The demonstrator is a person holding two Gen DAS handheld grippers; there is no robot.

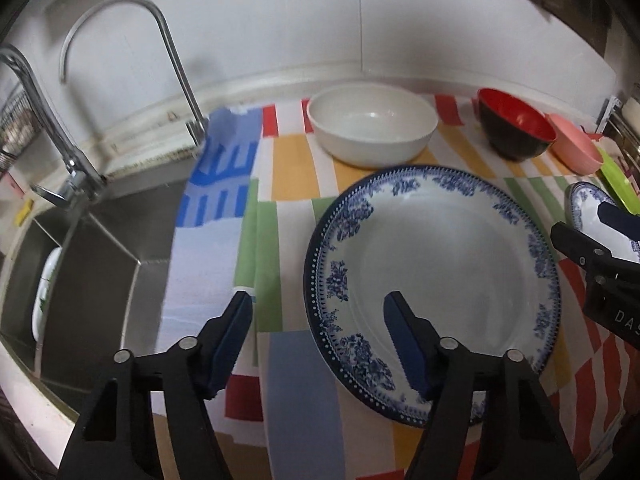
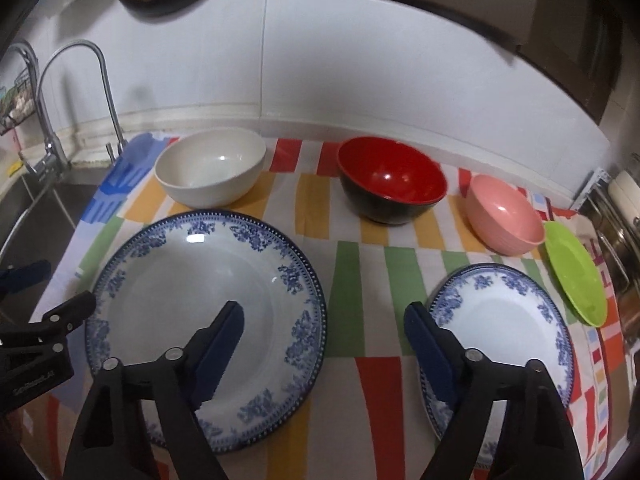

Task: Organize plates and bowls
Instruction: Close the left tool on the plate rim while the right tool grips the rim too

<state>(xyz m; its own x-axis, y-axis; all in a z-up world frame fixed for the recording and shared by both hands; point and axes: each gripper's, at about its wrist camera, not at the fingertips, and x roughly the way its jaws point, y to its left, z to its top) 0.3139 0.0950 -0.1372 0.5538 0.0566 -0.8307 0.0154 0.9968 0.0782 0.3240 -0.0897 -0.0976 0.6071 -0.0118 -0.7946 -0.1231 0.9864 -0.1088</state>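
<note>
Left wrist view: the left hand-held gripper (image 1: 318,300) fills the bottom of the frame, and its jaws stand apart with nothing held. One blue pad hangs over the striped cloth (image 1: 288,184) and the other hangs over the big blue-and-white plate (image 1: 452,240), so the plate's left rim sits between them; I cannot tell if a pad touches it. The big plate lies flat on the cloth in the middle of the frame. Above it, near the wall, sits the white bowl (image 1: 372,128), and the red and black bowl (image 1: 516,128) is at the upper right. The sink (image 1: 100,248) and the tap (image 1: 172,52) are on the left. Right wrist view: the right hand-held gripper (image 2: 324,308) is at the bottom of the frame, jaws apart and holding nothing. Its left pad is over the big plate (image 2: 180,280) and its right pad is at the left rim of the small blue-and-white plate (image 2: 504,320). The white bowl (image 2: 210,172), the red and black bowl (image 2: 392,180) and the pink bowl (image 2: 504,216) stand in a row across the upper part of the frame. The green plate (image 2: 576,272) is at the right, just beside the pink bowl. All of it rests on the cloth-covered tabletop.
</note>
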